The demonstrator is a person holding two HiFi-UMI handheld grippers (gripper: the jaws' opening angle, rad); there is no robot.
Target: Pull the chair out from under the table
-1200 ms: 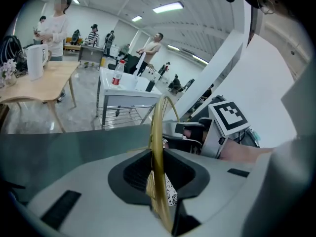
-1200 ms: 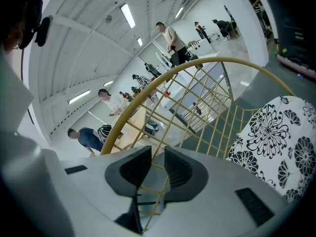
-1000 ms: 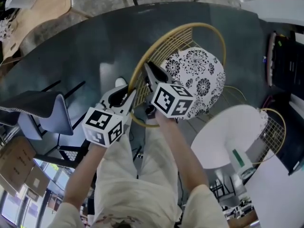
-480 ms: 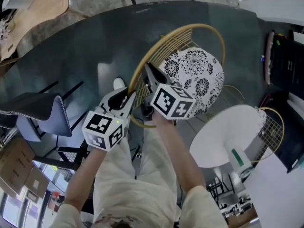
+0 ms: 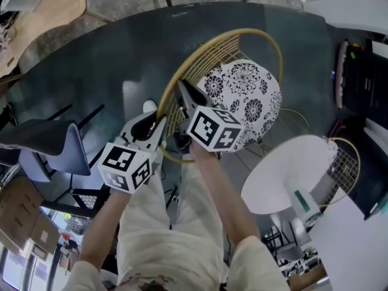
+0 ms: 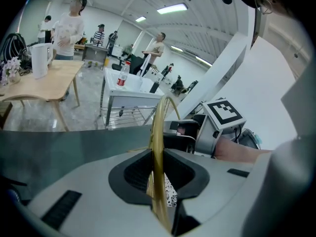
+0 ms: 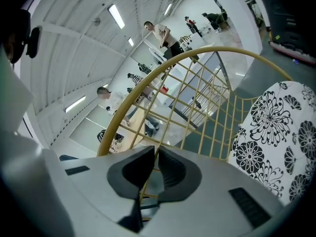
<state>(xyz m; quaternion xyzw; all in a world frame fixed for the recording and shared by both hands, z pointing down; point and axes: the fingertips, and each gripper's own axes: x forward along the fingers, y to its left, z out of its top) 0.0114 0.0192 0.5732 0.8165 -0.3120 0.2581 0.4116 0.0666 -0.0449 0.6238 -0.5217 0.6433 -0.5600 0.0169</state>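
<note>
My left gripper [image 6: 158,151] was clamped on the gold rim [image 6: 159,122] of the chair's back, the hoop running upright through the pads. My right gripper [image 7: 152,156] was closed on one thin wire [image 7: 148,174] of the back's lattice, just inside that rim. Both grips sat on the near, left part of the hoop, close together, with the right one slightly further in.

The chair lay ahead of both jaws. Its flowered cushion [image 5: 245,99] was beyond and to the right, seen against the dark table [image 5: 115,59]. I could not tell how much of the seat lay under the top. I judged the pull had to come straight back toward my own legs [image 5: 163,229], which stood directly behind the chair and would have to give way.

A grey chair [image 5: 45,135] stood well to the left, and a white round table [image 5: 291,168] was near on the right.
</note>
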